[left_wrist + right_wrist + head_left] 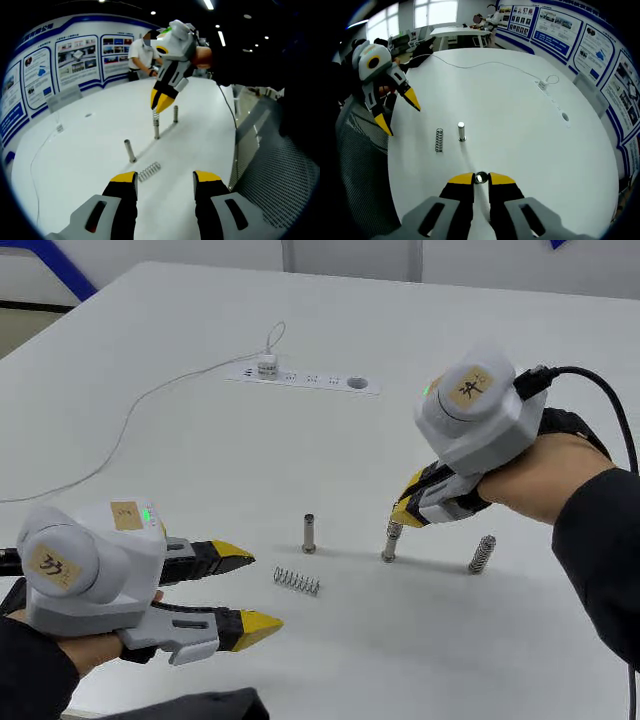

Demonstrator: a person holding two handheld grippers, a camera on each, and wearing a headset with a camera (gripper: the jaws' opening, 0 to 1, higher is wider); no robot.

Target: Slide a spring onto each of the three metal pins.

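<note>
In the head view, the left gripper (250,590) hangs with its jaws wide, near the loose spring (297,581) that lies flat by the bare pin (309,533). The right gripper (405,516) pinches a spring (393,530) on the middle pin (387,554). The third pin (482,553) wears its coil. In the left gripper view, the loose spring (149,171) lies just ahead of the spread jaws. In the right gripper view, narrow jaws close about the spring (481,177).
</note>
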